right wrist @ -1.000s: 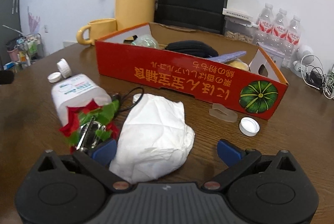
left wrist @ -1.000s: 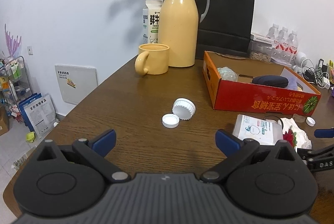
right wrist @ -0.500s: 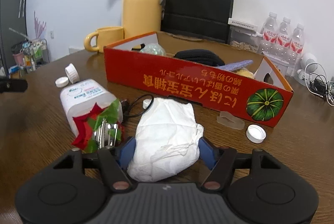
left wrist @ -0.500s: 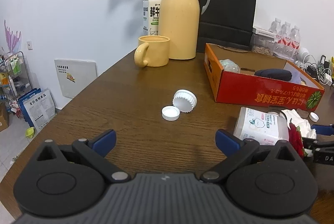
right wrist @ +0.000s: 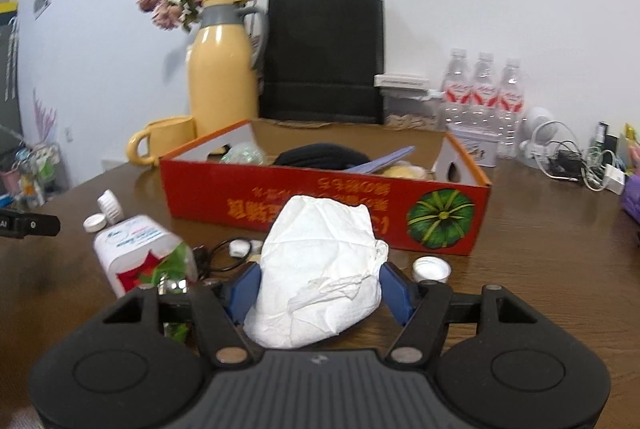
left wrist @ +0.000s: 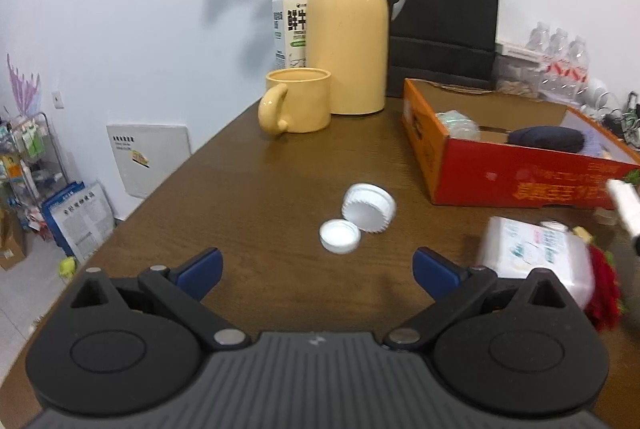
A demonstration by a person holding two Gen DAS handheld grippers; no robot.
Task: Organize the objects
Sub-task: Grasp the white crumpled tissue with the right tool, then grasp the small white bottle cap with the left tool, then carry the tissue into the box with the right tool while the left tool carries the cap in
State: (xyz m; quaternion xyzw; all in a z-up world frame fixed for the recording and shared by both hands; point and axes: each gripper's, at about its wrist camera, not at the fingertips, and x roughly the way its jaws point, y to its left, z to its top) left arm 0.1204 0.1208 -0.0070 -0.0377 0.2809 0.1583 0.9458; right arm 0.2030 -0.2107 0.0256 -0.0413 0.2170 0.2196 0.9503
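My right gripper point(right wrist: 320, 289) is shut on a crumpled white tissue point(right wrist: 320, 269) and holds it above the table, in front of the red cardboard box point(right wrist: 320, 205). The box holds a dark case point(right wrist: 320, 155) and other items. My left gripper point(left wrist: 316, 269) is open and empty over the wooden table point(left wrist: 240, 197). Just ahead of it lie two white caps point(left wrist: 360, 217). A white plastic bottle point(left wrist: 536, 253) lies on its side to its right, with a red artificial flower point(left wrist: 604, 293) at its end.
A yellow mug point(left wrist: 296, 101), yellow thermos point(left wrist: 346, 29), milk carton and black paper bag point(left wrist: 440, 25) stand at the back. Another white cap point(right wrist: 432, 267) and a black cable point(right wrist: 224, 257) lie near the box. Water bottles point(right wrist: 484, 97) and chargers are at the right.
My right gripper closed on the white tissue and lifted it off the table. My left gripper moved a little closer to the two caps and stayed open.
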